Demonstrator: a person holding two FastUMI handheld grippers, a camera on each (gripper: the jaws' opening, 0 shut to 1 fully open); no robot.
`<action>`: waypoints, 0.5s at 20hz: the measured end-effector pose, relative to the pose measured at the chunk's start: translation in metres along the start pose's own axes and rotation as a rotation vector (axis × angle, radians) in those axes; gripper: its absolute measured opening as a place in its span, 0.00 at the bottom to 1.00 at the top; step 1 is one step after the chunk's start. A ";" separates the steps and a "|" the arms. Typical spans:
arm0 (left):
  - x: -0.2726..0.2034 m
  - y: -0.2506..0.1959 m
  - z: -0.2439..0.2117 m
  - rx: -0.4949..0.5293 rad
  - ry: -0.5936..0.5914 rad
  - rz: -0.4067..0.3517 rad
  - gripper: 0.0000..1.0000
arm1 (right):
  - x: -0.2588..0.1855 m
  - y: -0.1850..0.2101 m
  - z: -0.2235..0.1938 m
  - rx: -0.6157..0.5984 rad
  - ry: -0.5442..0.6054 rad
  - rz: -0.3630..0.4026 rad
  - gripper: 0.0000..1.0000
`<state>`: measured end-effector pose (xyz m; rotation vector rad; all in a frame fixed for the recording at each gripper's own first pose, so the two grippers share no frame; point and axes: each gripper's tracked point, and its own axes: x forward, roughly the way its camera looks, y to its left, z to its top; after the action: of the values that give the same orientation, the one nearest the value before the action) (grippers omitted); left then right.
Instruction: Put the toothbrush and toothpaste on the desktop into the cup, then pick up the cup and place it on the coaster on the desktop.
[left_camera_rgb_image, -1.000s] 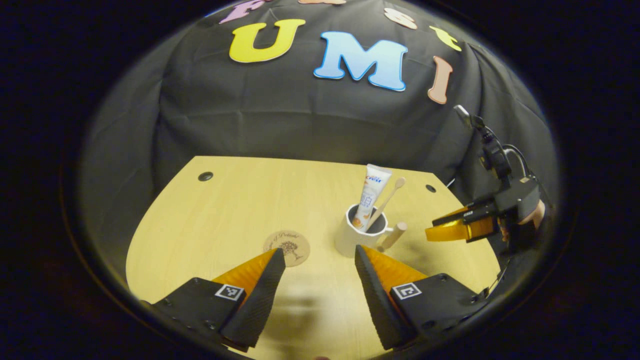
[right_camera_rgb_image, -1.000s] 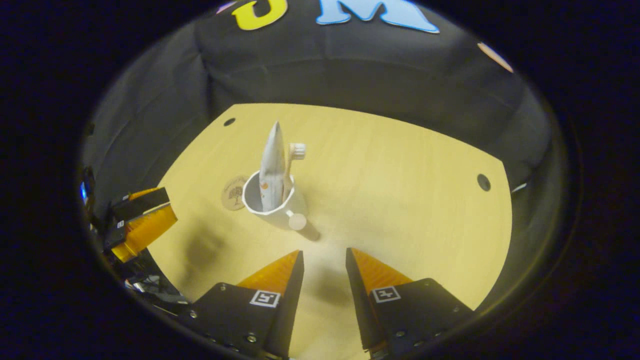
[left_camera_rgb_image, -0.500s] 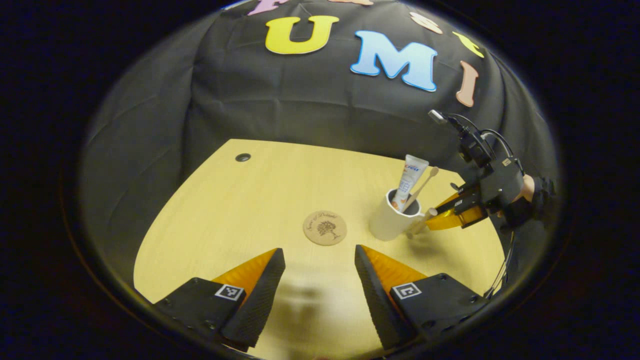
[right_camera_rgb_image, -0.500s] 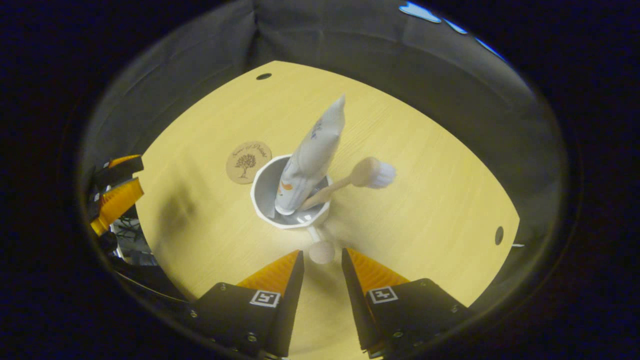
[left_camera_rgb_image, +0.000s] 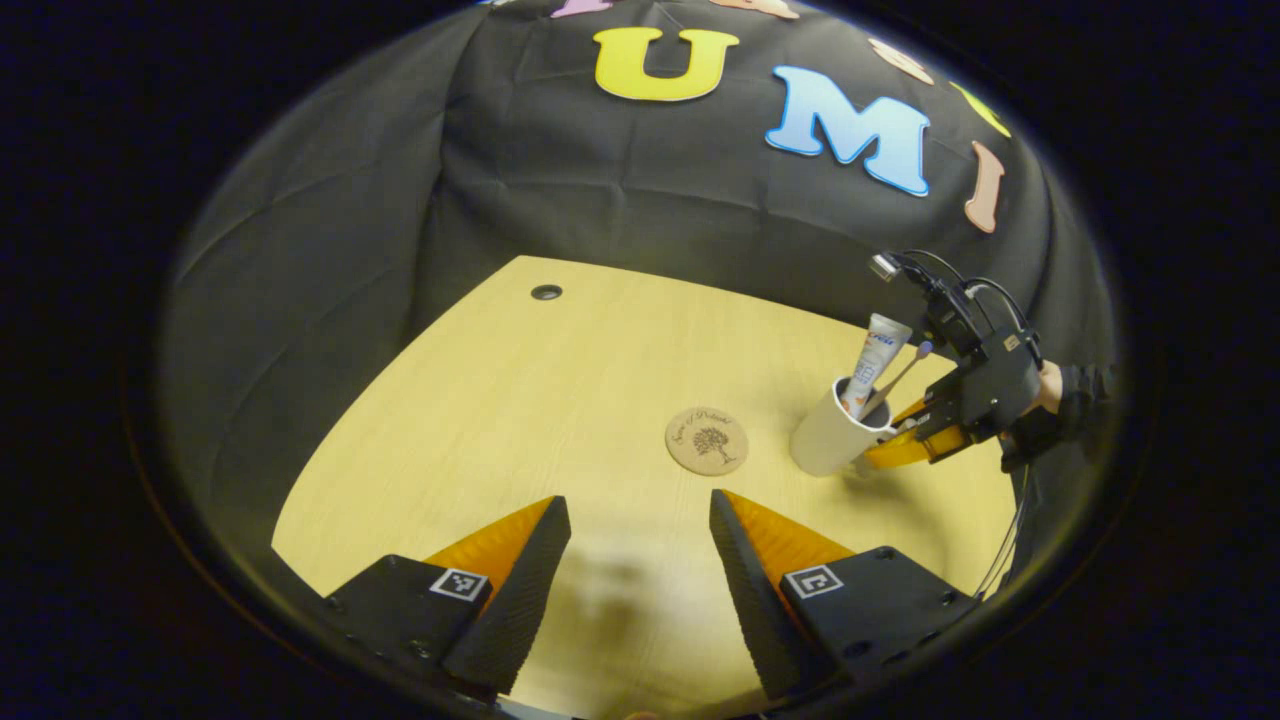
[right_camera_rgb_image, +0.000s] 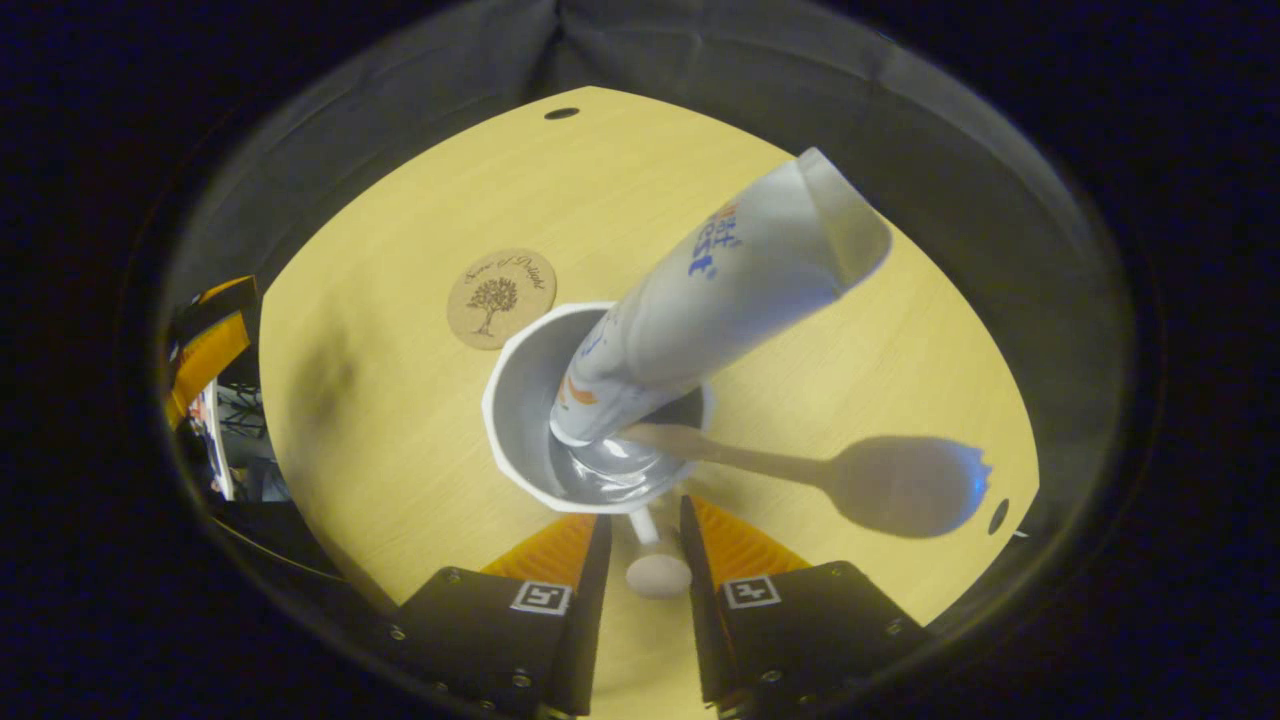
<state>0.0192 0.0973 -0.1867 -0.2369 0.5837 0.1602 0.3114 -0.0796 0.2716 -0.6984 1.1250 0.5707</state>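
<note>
**Right gripper lined up on the cup handle, ready to pinch**

The toothpaste tube (right_camera_rgb_image: 700, 300) and the toothbrush (right_camera_rgb_image: 800, 470) both stand in the white cup (right_camera_rgb_image: 530, 400), so the loading half of the task looks done and the step in hand is picking up the cup. In the right gripper view, the right gripper (right_camera_rgb_image: 645, 540) has its two fingers spread narrowly on either side of the cup's peg-like handle (right_camera_rgb_image: 655, 570), which points to 6 o'clock from the cup; a sliver of gap shows on each side, so the fingers seem not yet to press it. The cup sits on the desktop (right_camera_rgb_image: 380, 420), directly ahead of these fingers at 12 o'clock. The coaster (right_camera_rgb_image: 500, 297) lies just beside the cup at about 11 o'clock, not touching it.

In the left gripper view, the left gripper (left_camera_rgb_image: 640, 515) hovers wide open and empty over the wood, with the coaster (left_camera_rgb_image: 706, 441) at 1 o'clock and the cup (left_camera_rgb_image: 830, 440) beyond it at 2 o'clock.

The next move likely calls for closing on the handle, lifting level so the tall contents stay put, and a short carry to the coaster.
</note>
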 end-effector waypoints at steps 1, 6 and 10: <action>0.001 -0.001 -0.001 -0.005 0.003 -0.002 0.92 | -0.003 0.000 0.002 0.012 -0.005 0.003 0.35; 0.000 -0.004 -0.003 0.003 0.008 -0.016 0.92 | 0.001 0.000 0.002 0.029 -0.024 -0.014 0.17; 0.002 -0.007 0.002 0.013 0.006 -0.022 0.92 | 0.003 0.007 0.005 0.082 -0.057 0.006 0.17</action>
<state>0.0236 0.0909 -0.1846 -0.2307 0.5878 0.1343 0.3104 -0.0711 0.2684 -0.6049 1.0915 0.5436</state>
